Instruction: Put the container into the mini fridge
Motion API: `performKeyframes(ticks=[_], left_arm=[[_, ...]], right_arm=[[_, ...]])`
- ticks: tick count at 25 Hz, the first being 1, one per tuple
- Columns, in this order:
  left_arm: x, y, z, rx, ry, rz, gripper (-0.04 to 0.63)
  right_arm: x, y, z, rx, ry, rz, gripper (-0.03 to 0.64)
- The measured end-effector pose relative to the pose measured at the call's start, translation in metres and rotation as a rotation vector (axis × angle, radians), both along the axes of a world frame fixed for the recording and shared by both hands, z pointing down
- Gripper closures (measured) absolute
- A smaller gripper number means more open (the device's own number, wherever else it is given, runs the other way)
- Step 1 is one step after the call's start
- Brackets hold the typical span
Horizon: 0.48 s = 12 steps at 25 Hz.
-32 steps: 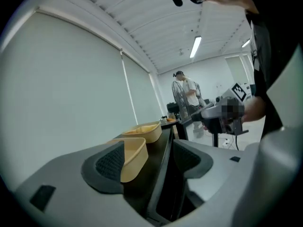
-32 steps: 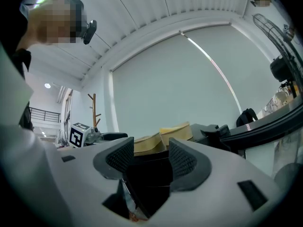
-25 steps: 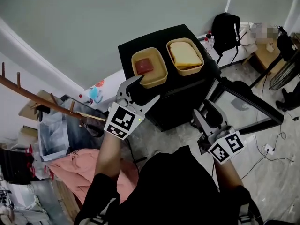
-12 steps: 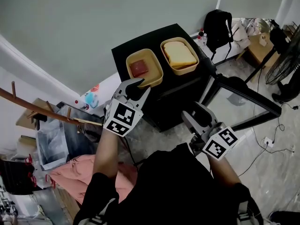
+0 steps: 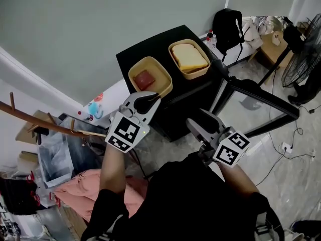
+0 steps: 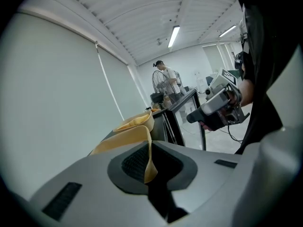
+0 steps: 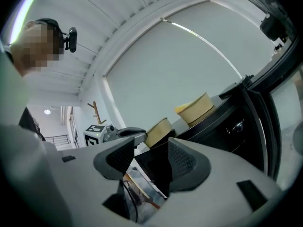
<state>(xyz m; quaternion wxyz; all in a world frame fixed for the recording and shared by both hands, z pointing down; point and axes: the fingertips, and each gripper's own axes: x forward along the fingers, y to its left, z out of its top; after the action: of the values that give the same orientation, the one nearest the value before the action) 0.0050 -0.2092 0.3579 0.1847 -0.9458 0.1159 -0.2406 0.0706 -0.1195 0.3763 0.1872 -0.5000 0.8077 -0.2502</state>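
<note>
My left gripper (image 5: 149, 97) is clenched on the thin near rim of the yellow container (image 5: 159, 70), which stands on top of the black mini fridge (image 5: 185, 102). My right gripper (image 5: 197, 120) is released and empty. I think this one-sided pinch can let the container tilt when lifted, or slip. Its wall looks like smooth, bendable plastic with rounded corners.

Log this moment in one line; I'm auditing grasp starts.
left gripper: shut on rim of red-filled container atop mini fridge | right gripper: open, empty | door: open
</note>
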Motion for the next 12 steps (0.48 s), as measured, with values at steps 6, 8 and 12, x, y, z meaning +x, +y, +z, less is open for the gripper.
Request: performKeyframes(ticks=[6, 8, 12], left_arm=[[-0.004, 0.018, -0.005, 0.003, 0.027, 0.028, 0.558], [-0.007, 0.025, -0.005, 0.007, 0.032, 0.04, 0.558], [-0.009, 0.033, -0.005, 0.009, 0.036, 0.048, 0.558]], right_arm=[[-0.002, -0.012, 0.0, -0.074, -0.281, -0.027, 0.38], [-0.005, -0.017, 0.002, -0.093, -0.334, -0.034, 0.38], [-0.01, -0.028, 0.007, -0.142, -0.411, -0.047, 0.378]])
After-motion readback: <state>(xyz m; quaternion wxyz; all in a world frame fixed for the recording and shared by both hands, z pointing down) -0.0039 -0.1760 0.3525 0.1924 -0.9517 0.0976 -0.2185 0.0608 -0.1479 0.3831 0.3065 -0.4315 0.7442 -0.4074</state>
